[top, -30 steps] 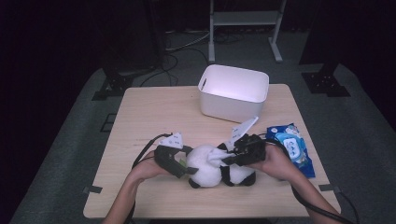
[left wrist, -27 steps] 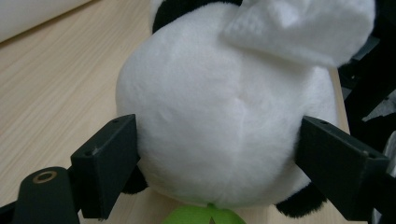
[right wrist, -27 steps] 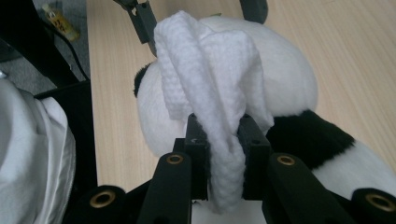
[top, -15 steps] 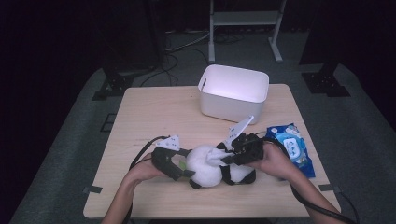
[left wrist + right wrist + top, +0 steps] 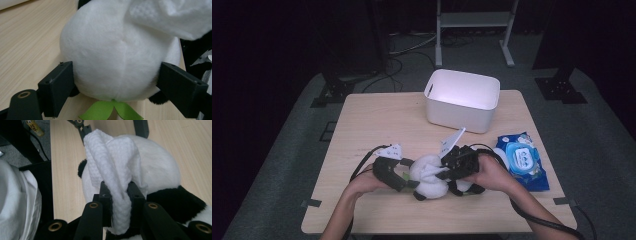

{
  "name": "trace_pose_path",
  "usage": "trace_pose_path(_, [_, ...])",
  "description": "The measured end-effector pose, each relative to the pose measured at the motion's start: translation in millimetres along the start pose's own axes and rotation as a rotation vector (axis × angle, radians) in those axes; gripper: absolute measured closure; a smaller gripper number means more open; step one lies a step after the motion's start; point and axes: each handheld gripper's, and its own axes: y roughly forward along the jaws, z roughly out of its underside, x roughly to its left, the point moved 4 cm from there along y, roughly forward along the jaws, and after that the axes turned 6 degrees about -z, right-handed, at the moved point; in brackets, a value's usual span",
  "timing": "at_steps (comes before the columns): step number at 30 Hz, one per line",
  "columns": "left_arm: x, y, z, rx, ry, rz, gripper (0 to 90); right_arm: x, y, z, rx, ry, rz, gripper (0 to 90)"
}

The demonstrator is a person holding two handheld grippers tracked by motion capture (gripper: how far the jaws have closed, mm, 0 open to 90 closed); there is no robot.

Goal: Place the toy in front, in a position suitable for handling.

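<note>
The right gripper's [image 5: 117, 195] fingers pinch a folded white wipe [image 5: 112, 170] against the plush panda [image 5: 430, 176], having slid slightly across its body within the last second, suggesting wiping is underway. The left gripper [image 5: 115, 85] clamps the toy wide, steadying it at the table's [image 5: 377, 125] near edge.

We cannot read the print on the blue wet-wipe pack [image 5: 523, 161] at the right; it is too small. The plush panda [image 5: 429, 176] is half covered by the two grippers and the white wipe [image 5: 112, 175], its face hidden from us. In the left gripper view its top is cut off by the frame.
</note>
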Motion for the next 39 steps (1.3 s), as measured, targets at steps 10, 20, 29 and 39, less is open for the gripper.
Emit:
trace_pose_path(10, [-5.5, 3.3, 1.5, 0.033, 0.017, 0.025, 11.9, -23.8, -22.6, 9.9, -0.01, 0.057, 0.131, 76.6])
trace_pose_path(20, [-3.9, 5.0, 2.3, 0.029, 0.013, 0.019, 11.7, -35.8, -19.0, 12.8, -0.058, 0.113, 0.09, 76.6])
trace_pose_path(29, [0.5, 5.1, 4.8, 0.027, -0.012, 0.007, 11.7, -15.3, -11.0, 12.3, -0.036, 0.08, 0.027, 76.4])
trace_pose_path(39, [-0.5, 5.3, 4.3, 0.011, -0.016, 0.032, 12.2, -1.1, -0.5, -1.7, -0.033, 0.026, -0.004, 76.4])
